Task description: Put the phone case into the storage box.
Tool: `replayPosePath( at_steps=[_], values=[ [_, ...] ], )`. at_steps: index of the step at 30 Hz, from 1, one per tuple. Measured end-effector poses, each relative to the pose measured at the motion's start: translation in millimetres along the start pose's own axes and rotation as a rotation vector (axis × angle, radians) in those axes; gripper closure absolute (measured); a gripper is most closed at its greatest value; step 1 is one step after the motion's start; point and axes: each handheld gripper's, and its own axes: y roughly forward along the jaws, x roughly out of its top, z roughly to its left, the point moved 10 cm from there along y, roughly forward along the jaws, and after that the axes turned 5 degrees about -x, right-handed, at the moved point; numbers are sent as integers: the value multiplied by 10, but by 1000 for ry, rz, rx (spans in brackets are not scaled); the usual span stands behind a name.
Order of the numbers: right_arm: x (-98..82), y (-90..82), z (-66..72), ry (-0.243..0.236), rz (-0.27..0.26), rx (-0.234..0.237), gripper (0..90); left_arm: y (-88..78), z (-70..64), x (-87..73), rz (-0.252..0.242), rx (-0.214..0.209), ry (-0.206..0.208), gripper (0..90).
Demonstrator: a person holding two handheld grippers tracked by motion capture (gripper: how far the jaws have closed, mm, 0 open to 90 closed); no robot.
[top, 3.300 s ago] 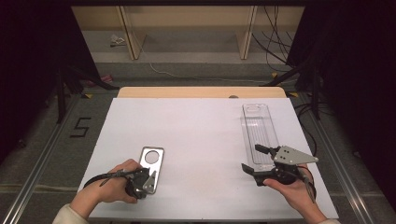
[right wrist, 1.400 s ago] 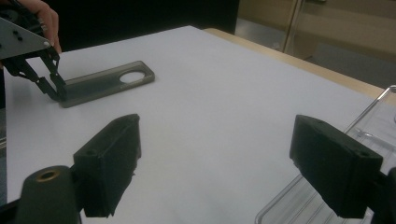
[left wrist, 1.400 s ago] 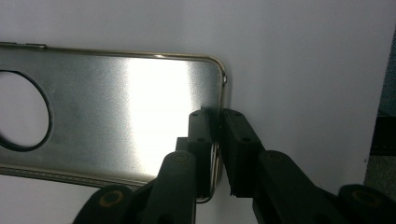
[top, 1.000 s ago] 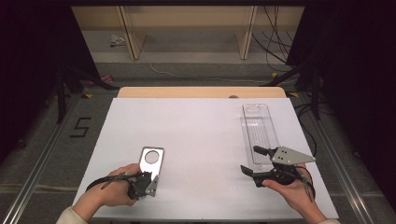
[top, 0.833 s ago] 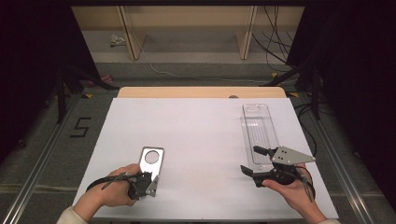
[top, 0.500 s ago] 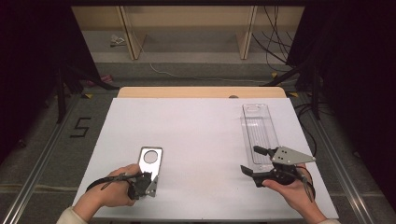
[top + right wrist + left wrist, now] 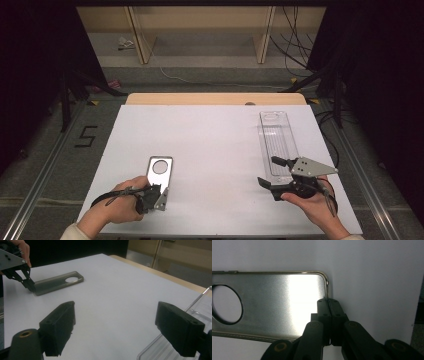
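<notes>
Left gripper (image 7: 328, 301) has its jaws pressed together on the near edge of the metal phone case (image 7: 160, 172), which lies flat near the table's (image 7: 210, 135) front-left. Right gripper (image 7: 276, 172) (jaws wide apart, holding nothing) sits beside the clear tray (image 7: 277, 140); bare white surface lies between them.

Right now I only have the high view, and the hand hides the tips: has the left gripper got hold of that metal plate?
Observer: Yes. In the left gripper view the left gripper is shut on the thin rim of the metal plate, near a corner of its solid end.
Operator: Is the plate lifted?
Observer: No. The right gripper view shows it lying flat on the table.
Operator: And the right gripper?
Observer: The right gripper is open, with nothing between its jaws. The clear tray lies beside one jaw.
</notes>
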Motion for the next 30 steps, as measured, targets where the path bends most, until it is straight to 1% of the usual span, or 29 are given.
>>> replayPosePath(
  at_steps=[1, 3, 4, 6, 7, 8, 9, 10, 11, 12, 14, 15, 16, 18, 19, 20, 21, 22, 23, 24, 25, 26, 27, 30],
  values=[
    [1, 0, 1, 1, -1, 1, 175, -14, 15, 6, -4, 10, 5, 885],
    [-1, 0, -1, 2, 1, 0, 175, -33, 19, 12, -10, 18, -2, 886],
    [-1, 2, 0, 4, 0, 1, 175, -46, 36, 15, -9, 29, 8, 886],
    [-2, 4, 1, 10, 0, 2, 175, -58, 35, 19, -16, 36, -3, 886],
    [-2, 5, 1, 9, 0, 2, 175, -67, 45, 23, -17, 43, 1, 886],
    [0, 5, 4, 13, -2, 3, 175, -72, 54, 34, -27, 53, -4, 886],
    [3, 3, 8, 19, -4, 7, 175, -75, 48, 39, -31, 52, -16, 886],
    [6, 1, 13, 25, -5, 10, 174, -86, 73, 48, -34, 69, -7, 886],
    [9, 1, 14, 26, -6, 11, 174, -89, 71, 51, -38, 71, -20, 886],
    [10, 2, 16, 27, -7, 12, 174, -92, 74, 53, -39, 75, -24, 886],
    [11, 2, 20, 31, -8, 15, 174, -110, 106, 63, -43, 94, -16, 886],
    [13, 2, 21, 33, -10, 15, 174, -109, 93, 64, -48, 91, -32, 886],
    [17, 2, 20, 35, -12, 14, 174, -124, 128, 73, -48, 112, -14, 886],
    [22, 3, 18, 35, -15, 13, 174, -138, 142, 89, -58, 125, -18, 887],
    [23, 3, 19, 37, -16, 13, 174, -143, 140, 95, -65, 127, -32, 887],
    [24, 5, 19, 38, -17, 13, 175, -157, 160, 103, -62, 138, -19, 887],
    [26, 7, 20, 41, -18, 13, 175, -162, 161, 115, -72, 147, -30, 887],
    [30, 8, 20, 42, -20, 14, 174, -176, 181, 130, -78, 159, -25, 887],
    [33, 8, 22, 45, -20, 13, 175, -185, 183, 138, -81, 161, -31, 887],
    [37, 9, 22, 45, -21, 12, 175, -194, 193, 149, -87, 172, -34, 887],
    [39, 11, 24, 47, -22, 12, 175, -205, 207, 161, -92, 182, -31, 887],
    [43, 15, 27, 50, -24, 13, 175, -209, 203, 167, -94, 181, -35, 887],
    [44, 17, 29, 52, -22, 12, 176, -216, 210, 176, -99, 190, -36, 887],
    [47, 35, 43, 54, -19, 11, 178, -227, 209, 202, -106, 192, -29, 887]
  ],
)
